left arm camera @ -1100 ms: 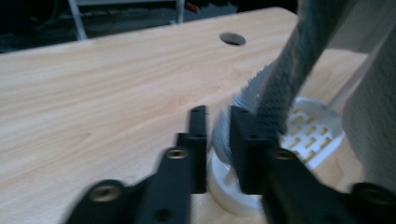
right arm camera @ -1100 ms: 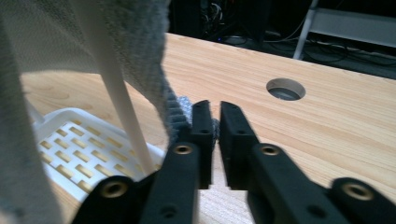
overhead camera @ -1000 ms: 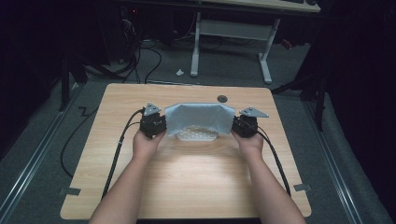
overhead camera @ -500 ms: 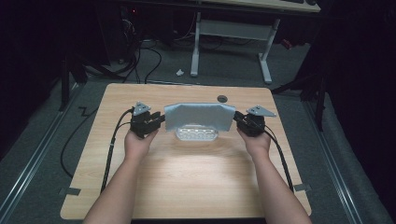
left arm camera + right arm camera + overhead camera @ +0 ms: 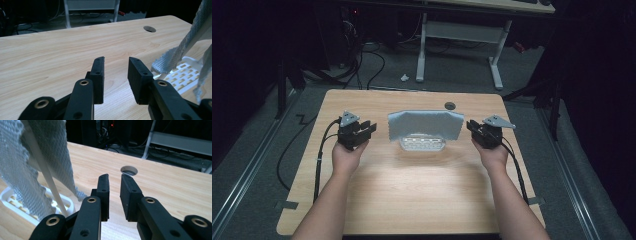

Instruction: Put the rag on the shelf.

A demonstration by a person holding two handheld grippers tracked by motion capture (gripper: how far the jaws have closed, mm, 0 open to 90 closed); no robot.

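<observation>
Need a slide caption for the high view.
Grey cloth draped over white rack, left tool and right tool open either side.

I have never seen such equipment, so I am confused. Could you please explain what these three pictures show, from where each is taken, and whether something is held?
A person sits at a wooden table and holds a hand tool in each hand: the left gripper and the right gripper. One picture looks down from above. The other two come from small cameras riding on each gripper, looking along its black jaws. On the table stands a white slotted rack with a grey cloth draped over it. Both grippers are open and hold nothing.
</observation>
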